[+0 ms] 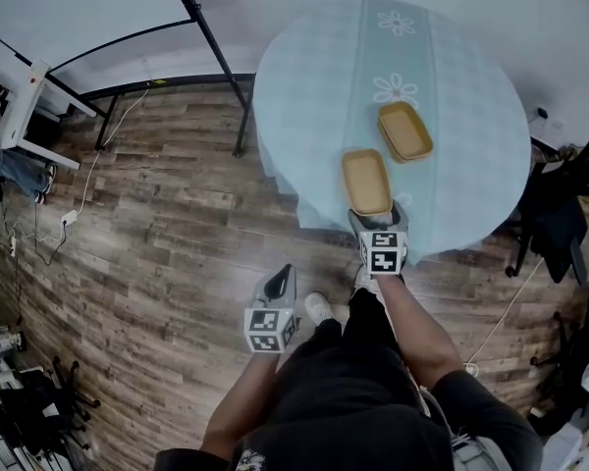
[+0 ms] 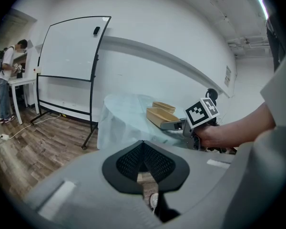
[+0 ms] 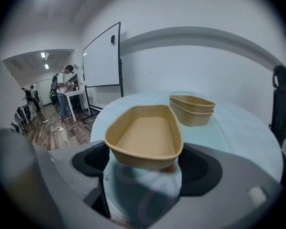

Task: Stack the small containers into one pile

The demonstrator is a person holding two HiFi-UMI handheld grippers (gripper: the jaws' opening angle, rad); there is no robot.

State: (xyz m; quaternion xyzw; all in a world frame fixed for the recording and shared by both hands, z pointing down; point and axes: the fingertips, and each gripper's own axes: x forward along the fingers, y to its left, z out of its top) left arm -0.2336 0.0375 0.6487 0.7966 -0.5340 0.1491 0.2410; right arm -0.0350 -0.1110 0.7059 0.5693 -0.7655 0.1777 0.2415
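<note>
Two groups of containers sat on the round bench (image 1: 304,86) in the head view: a single near container (image 1: 365,181) close to the edge and, at about one o'clock from it and apart, a stack of two containers (image 1: 404,131) turned at a different angle. The right claw (image 1: 374,216) met the single one at its six o'clock end, while the left claw (image 1: 279,283) hung at eight o'clock from it, off the bench and over the floor (image 1: 157,224). In the left gripper view, the left claw (image 2: 143,149) had its tips together on nothing, with the near container (image 2: 158,116) and the right claw (image 2: 174,124) far off at two o'clock. In the right gripper view, the right claw (image 3: 145,161) stood wide, its pads seemingly against the side walls of the near container (image 3: 145,135) at that end alone; the stack (image 3: 192,109) waited at one o'clock. Pinched so near one end, the container could sag or slip from the sloping walls on lifting. It would also need turning to match the stack, or it might perch askew or shove the unsteadied pile.
</note>
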